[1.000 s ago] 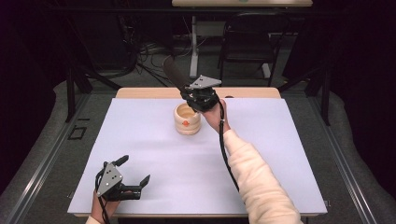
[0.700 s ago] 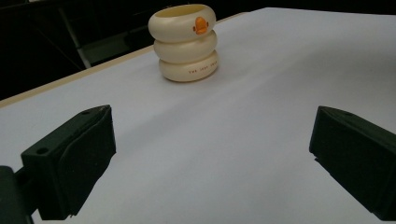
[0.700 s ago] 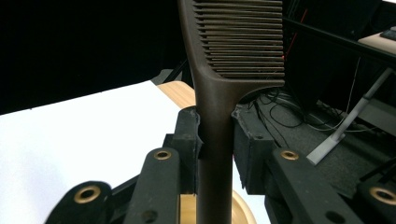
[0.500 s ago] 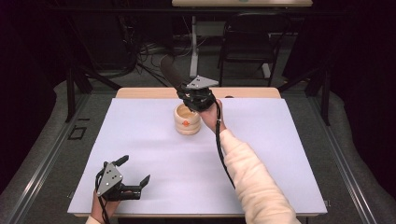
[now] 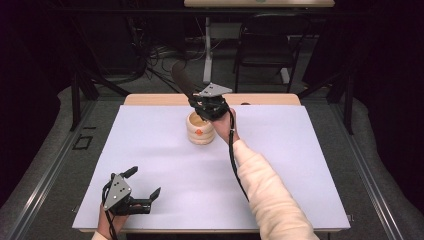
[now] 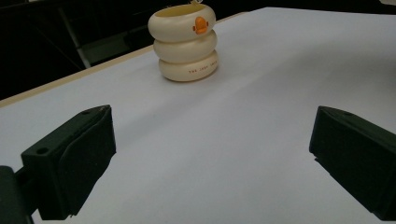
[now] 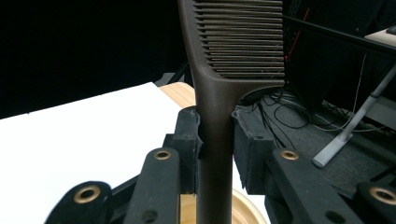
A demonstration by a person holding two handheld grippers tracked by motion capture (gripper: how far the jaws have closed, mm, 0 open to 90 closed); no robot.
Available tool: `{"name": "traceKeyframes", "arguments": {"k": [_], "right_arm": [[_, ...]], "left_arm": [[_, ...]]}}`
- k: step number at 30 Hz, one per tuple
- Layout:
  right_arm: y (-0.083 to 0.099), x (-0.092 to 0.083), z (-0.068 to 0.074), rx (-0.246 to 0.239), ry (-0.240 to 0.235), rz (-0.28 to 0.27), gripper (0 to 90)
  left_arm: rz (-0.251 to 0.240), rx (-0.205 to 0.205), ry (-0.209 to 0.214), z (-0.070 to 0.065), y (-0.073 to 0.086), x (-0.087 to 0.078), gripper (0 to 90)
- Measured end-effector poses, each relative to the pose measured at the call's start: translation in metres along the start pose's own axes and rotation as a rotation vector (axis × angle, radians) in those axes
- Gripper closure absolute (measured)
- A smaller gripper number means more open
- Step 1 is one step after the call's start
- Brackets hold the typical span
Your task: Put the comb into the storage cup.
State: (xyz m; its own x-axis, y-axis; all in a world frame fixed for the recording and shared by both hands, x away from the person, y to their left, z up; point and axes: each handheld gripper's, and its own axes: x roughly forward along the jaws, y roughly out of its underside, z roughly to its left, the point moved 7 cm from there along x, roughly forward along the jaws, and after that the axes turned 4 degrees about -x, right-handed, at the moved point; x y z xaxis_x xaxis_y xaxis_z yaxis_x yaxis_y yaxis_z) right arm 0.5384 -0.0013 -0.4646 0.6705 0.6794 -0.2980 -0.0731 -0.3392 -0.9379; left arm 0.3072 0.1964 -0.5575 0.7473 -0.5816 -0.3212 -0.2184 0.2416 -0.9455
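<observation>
A cream holder shaped like three stacked rings, with an orange mark on its side, stands at the far middle of the white table. My right gripper hovers just above the holder's mouth and is shut on the handle of a dark brown comb, whose toothed end rises up and to the far left. In the right gripper view the jaws clamp the comb handle, with the holder's rim right beneath. My left gripper rests open at the near left; its view faces the holder.
A strip of bare wood shows along the table's far edge. Beyond it, on the dark floor, are a chair, a metal table leg and loose cables. Grey floor runs along both sides.
The right gripper with the comb has edged slightly to the left above the holder. The left gripper has stayed where it was.
</observation>
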Motion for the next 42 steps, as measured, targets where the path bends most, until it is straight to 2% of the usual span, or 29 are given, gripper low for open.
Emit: {"name": "traceKeyframes", "arguments": {"k": [23, 42], "right_arm": [[0.011, 0.01, 0.006, 0.012, -0.01, 0.008, 72.5], [0.028, 0.016, 0.006, 0.015, -0.019, 0.047, 72.5]], "left_arm": [[-0.001, 0.003, -0.002, 0.0, 0.0, 0.0, 0.6], [0.001, 0.0, 0.001, 0.0, 0.0, 0.0, 0.6]]}}
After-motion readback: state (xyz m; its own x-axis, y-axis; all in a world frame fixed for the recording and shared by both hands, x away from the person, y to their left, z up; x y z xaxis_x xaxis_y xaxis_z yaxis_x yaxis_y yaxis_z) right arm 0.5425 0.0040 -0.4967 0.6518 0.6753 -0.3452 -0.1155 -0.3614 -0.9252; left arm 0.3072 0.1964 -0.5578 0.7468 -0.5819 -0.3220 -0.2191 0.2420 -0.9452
